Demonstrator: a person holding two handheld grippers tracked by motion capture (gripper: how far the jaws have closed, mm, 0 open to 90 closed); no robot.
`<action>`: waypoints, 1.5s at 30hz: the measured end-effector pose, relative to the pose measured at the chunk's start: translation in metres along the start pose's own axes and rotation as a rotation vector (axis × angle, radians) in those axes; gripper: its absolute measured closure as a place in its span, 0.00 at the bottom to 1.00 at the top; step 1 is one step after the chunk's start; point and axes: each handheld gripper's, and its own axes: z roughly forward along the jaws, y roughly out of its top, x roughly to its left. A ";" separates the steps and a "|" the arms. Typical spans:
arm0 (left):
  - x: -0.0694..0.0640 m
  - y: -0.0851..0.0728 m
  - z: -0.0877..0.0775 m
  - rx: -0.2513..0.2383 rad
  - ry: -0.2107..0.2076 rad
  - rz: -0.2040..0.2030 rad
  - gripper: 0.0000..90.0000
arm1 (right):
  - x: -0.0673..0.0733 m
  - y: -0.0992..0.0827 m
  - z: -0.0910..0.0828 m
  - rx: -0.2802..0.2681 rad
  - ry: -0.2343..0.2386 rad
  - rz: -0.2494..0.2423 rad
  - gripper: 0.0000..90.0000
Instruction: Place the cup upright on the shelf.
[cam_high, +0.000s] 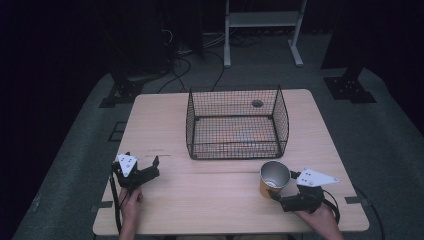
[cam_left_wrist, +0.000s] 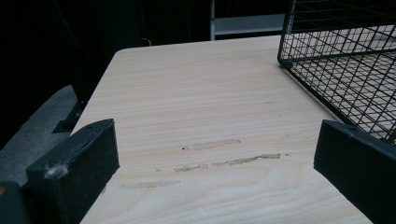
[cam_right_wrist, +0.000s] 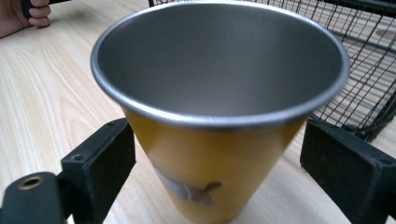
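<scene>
The person stands at the near edge of the wooden counter (cam_high: 210, 200), and both forearms come in low from the bottom of the high view. The left hand (cam_high: 131, 199) is wrapped around the left gripper (cam_high: 145, 167) near the left front corner of the counter, and the gripper points forward and a little to the right, toward the wire basket (cam_high: 235, 125). Its jaws stand wide apart and there is only bare wood between them; in the left gripper view a few pale scuff marks (cam_left_wrist: 219, 154) lie on the counter just ahead, and the basket's corner (cam_left_wrist: 336, 51) is at the upper right. The right hand (cam_high: 320, 217) holds the right gripper (cam_high: 285, 187) near the right front, pointing to the left and forward. A yellow cup (cam_high: 273, 180) with a metal inside stands upright on the counter between its jaws, just in front of the basket's near right corner. In the right gripper view the cup (cam_right_wrist: 210, 168) sits between the two black jaws, which are spread to either side of it; the left one seems to be very close to the wall, the right one stands apart from it, so the gripper is open around the cup and not clamped on it. The basket stands in the middle of the counter, toward the far side.
</scene>
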 end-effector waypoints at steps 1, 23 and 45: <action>0.000 0.000 0.000 0.001 0.000 -0.001 0.00 | 0.001 0.001 0.000 -0.002 -0.004 -0.003 0.11; 0.000 0.000 0.000 0.001 0.002 0.001 0.00 | 0.001 0.021 0.009 -0.029 0.052 -0.006 0.14; -0.001 0.000 0.000 0.003 0.002 0.009 0.00 | -0.009 0.088 0.002 -0.081 0.120 -0.004 0.14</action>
